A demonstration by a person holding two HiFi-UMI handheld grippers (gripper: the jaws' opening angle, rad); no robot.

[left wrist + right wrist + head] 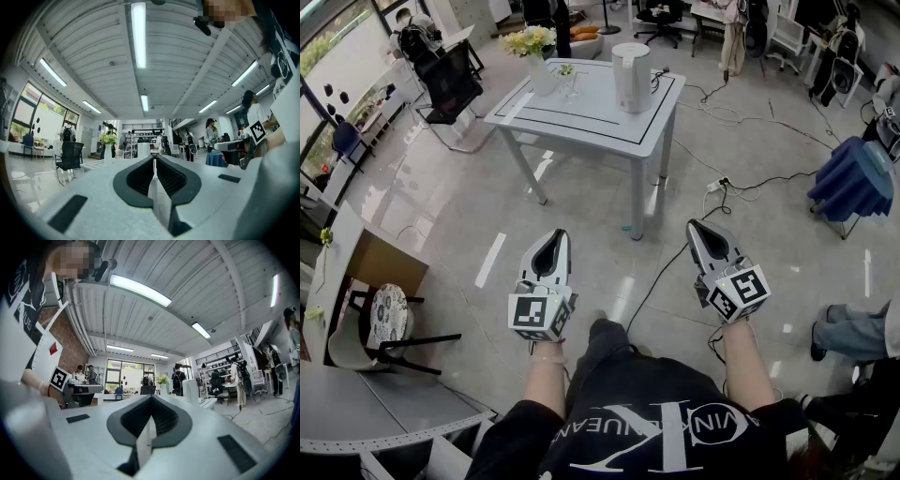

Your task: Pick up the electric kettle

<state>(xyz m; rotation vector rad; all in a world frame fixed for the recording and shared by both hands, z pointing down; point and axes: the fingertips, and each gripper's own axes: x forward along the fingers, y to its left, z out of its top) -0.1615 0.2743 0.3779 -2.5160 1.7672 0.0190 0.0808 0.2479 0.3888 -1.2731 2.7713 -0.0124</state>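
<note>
The left tongs (556, 236) are clenched: in the left gripper view the 2 ribbed pads (165, 174) meet at the tips, with nothing between them. The right tongs (695, 225) are also clenched and empty, their tips together in the right gripper view. Both are held level over the floor (469, 206), side by side and apart, pointing toward the bench (581, 117).

The electric kettle (631, 77), a tall white cylinder, stands upright on the bench well ahead of both tongs, roughly in line with the gap between them. Neither pair touches it. From the left tongs (153, 157) it shows small and far off, straight beyond the tips (143, 150); from the right tongs (151, 397) it sits ahead and to the right of the tips (191, 390).

A vase of flowers (534, 56) stands on the bench too, ahead of the left tongs and left of the kettle. A black cable (661, 272) runs across the floor between the 2 tongs toward a power strip (715, 185) just ahead of the right tongs.
</note>
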